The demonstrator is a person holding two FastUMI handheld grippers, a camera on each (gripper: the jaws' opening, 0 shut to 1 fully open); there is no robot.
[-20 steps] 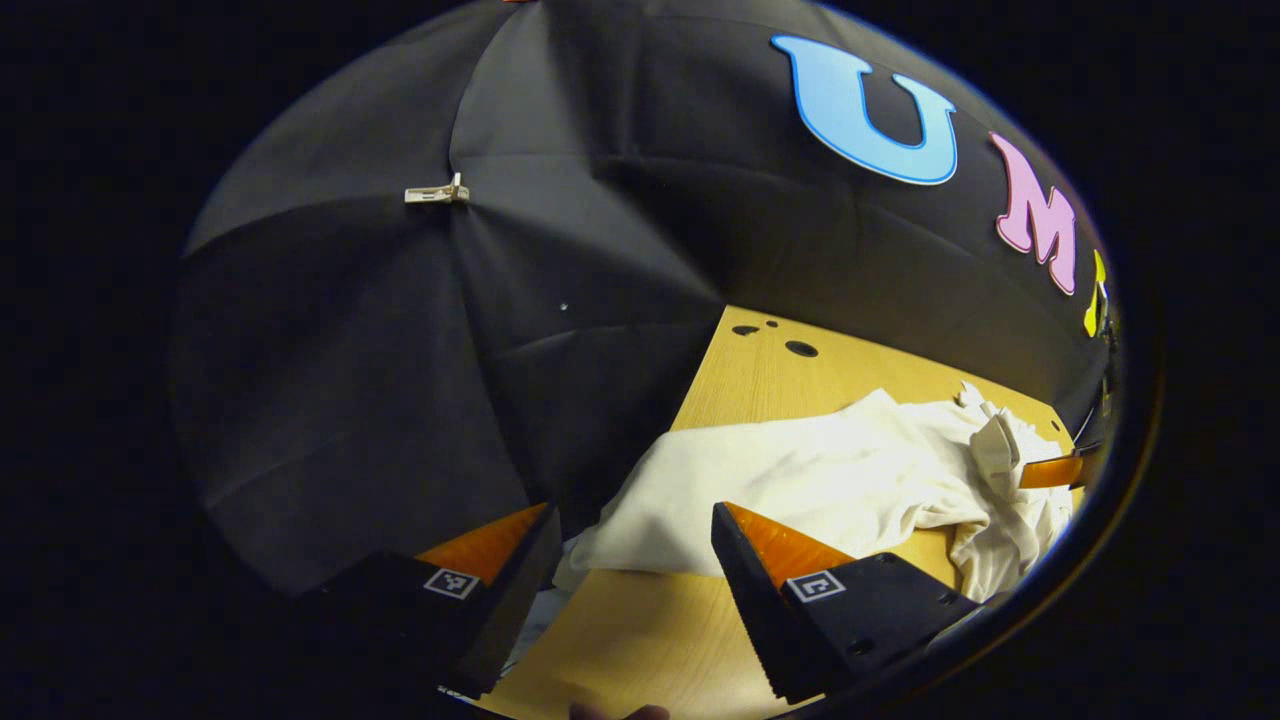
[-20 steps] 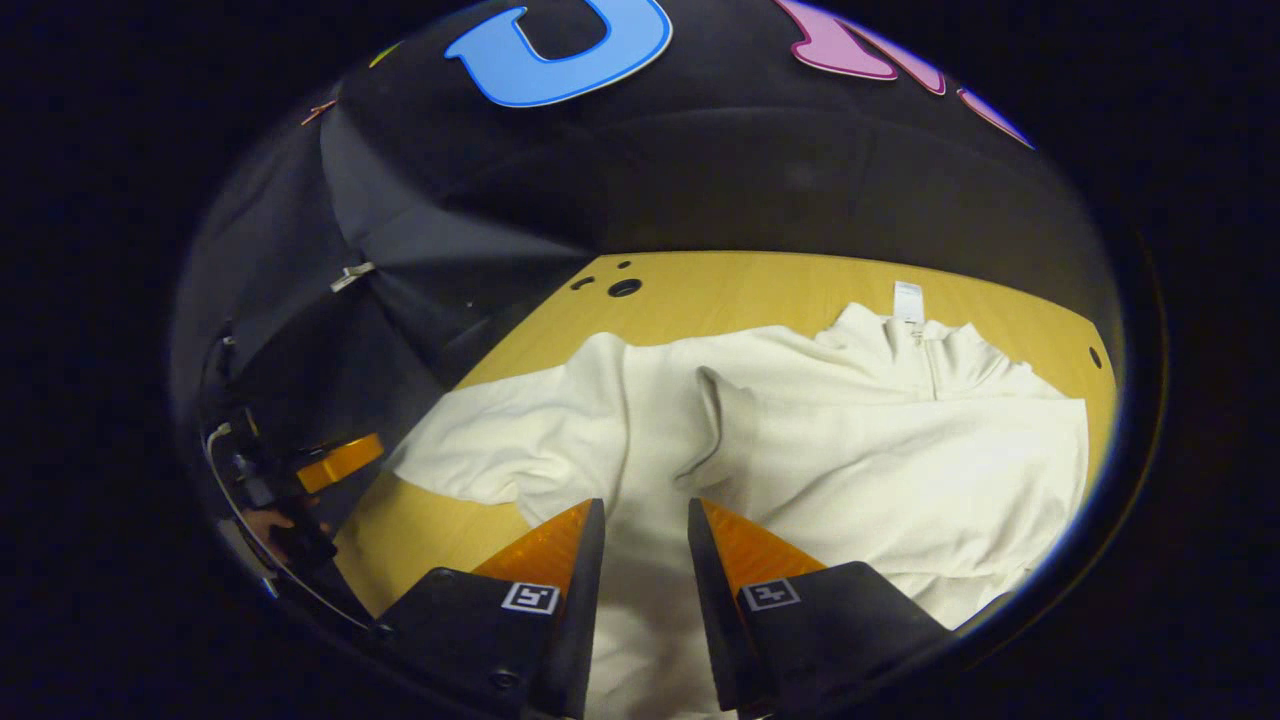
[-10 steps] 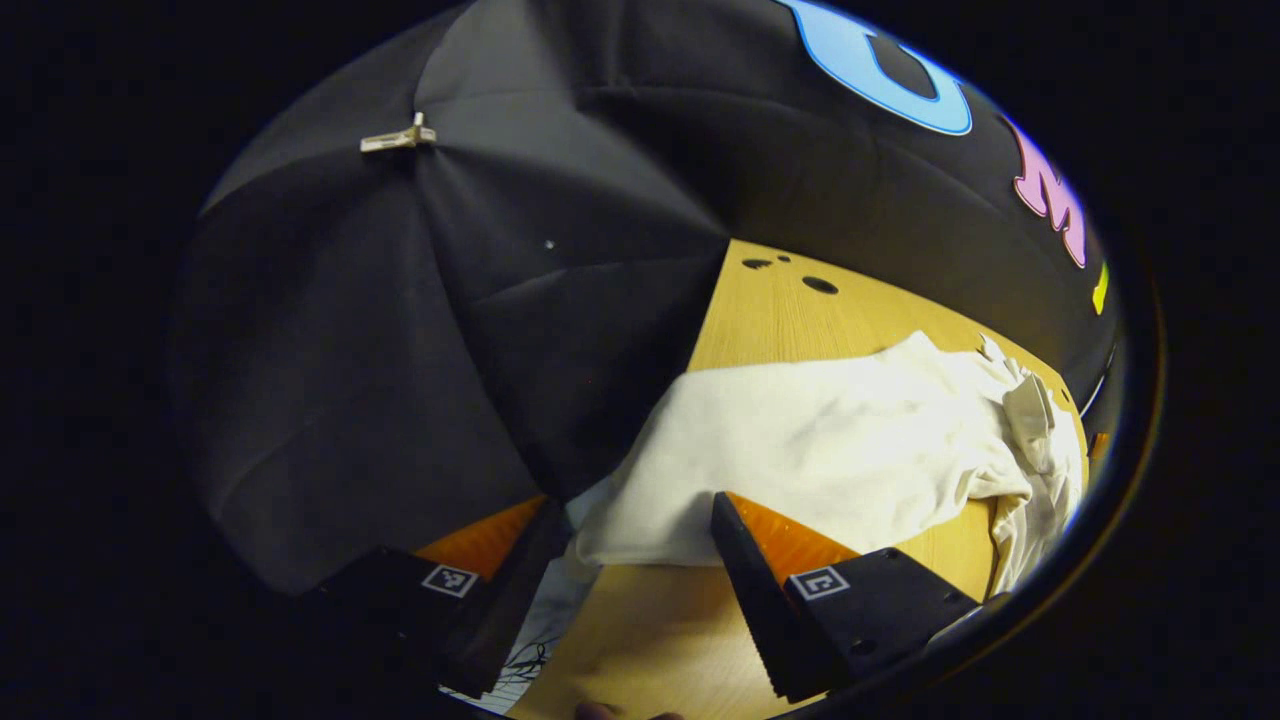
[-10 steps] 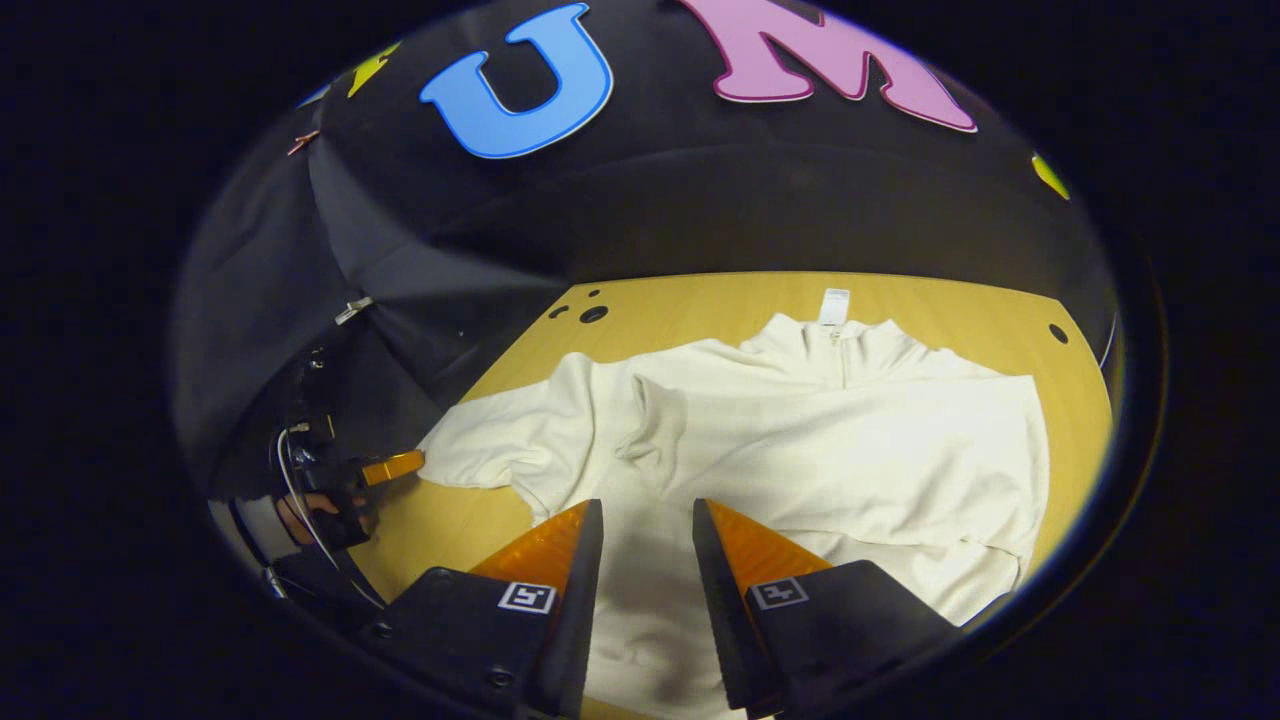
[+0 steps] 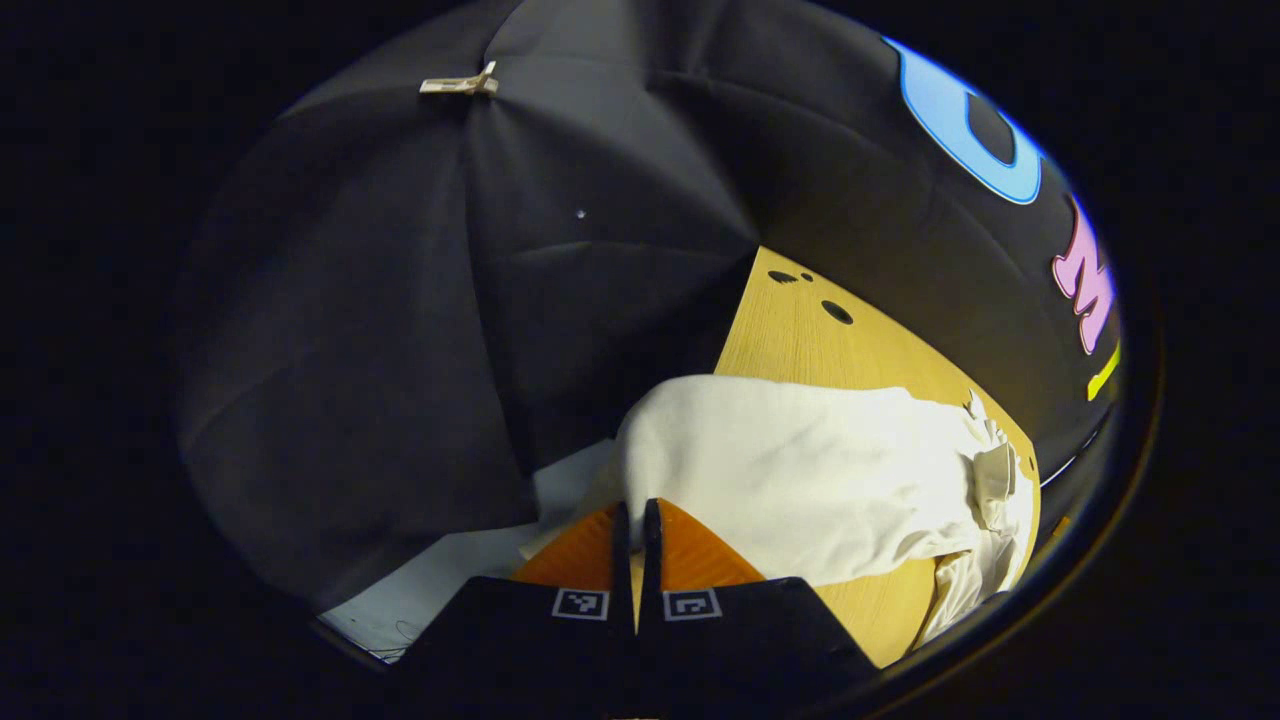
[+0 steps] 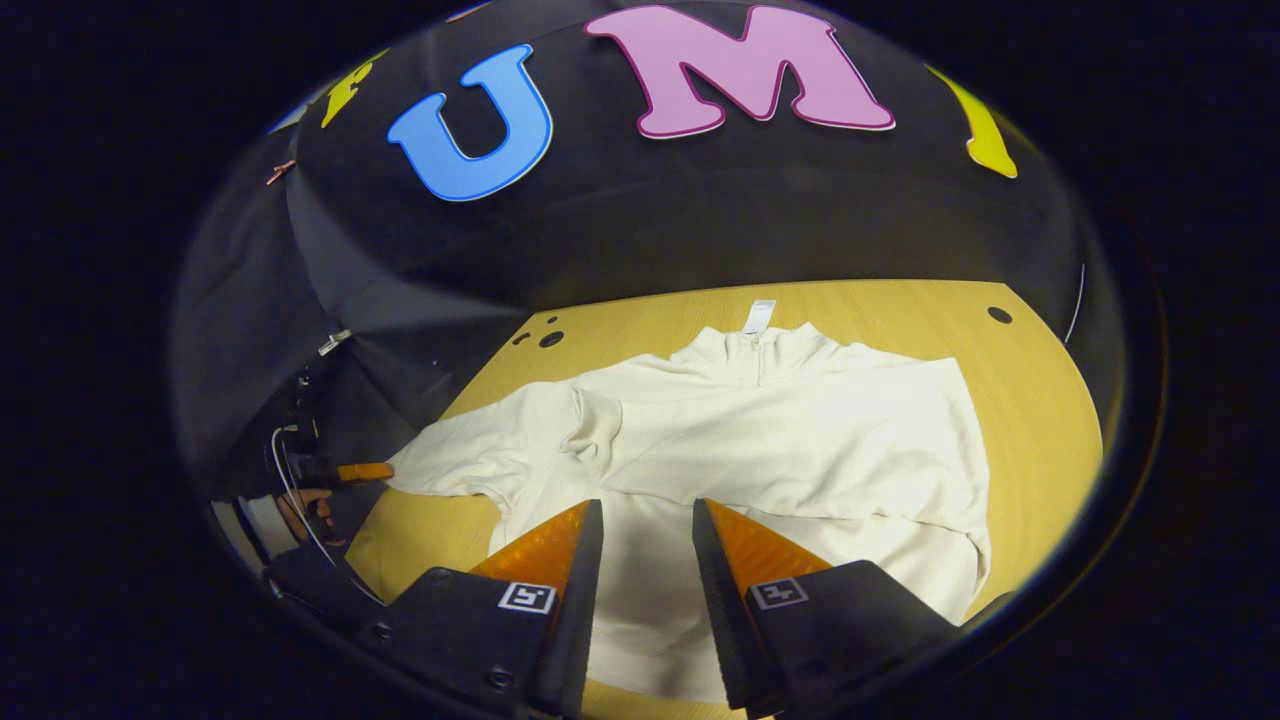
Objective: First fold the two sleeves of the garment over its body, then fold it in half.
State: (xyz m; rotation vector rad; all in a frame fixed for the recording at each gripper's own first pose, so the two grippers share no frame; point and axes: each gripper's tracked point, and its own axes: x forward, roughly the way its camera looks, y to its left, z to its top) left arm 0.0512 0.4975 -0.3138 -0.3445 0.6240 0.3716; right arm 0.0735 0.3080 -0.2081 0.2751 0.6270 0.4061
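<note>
Booth walled in black cloth; a wooden worktop [image 6: 1030, 400] carries a cream garment [image 6: 780, 450] laid flat, collar toward the far wall. In the right gripper view the garment's right side already lies folded in over the body, while its left sleeve [image 6: 470, 460] stretches out toward the worktop's left edge. Change noted: half a second ago the left tongs [image 5: 632, 520] stood wide apart short of the cuff; now the fingers are drawn together with only a thin gap, and the cuff end of the sleeve [image 5: 800, 470] sits at their tips. Cloth appears pinched between them, though the contact itself is hidden. Judgement: the sleeve grasp is made, and carrying it over the body is next. The right tongs [image 6: 645, 520] hover partly open above the hem, holding nothing. Clearances: the cuff lies at the worktop's left edge, with pale floor below it, so a slip could drop the sleeve over the side; bare wood remains along the far and right margins for the half fold.
</note>
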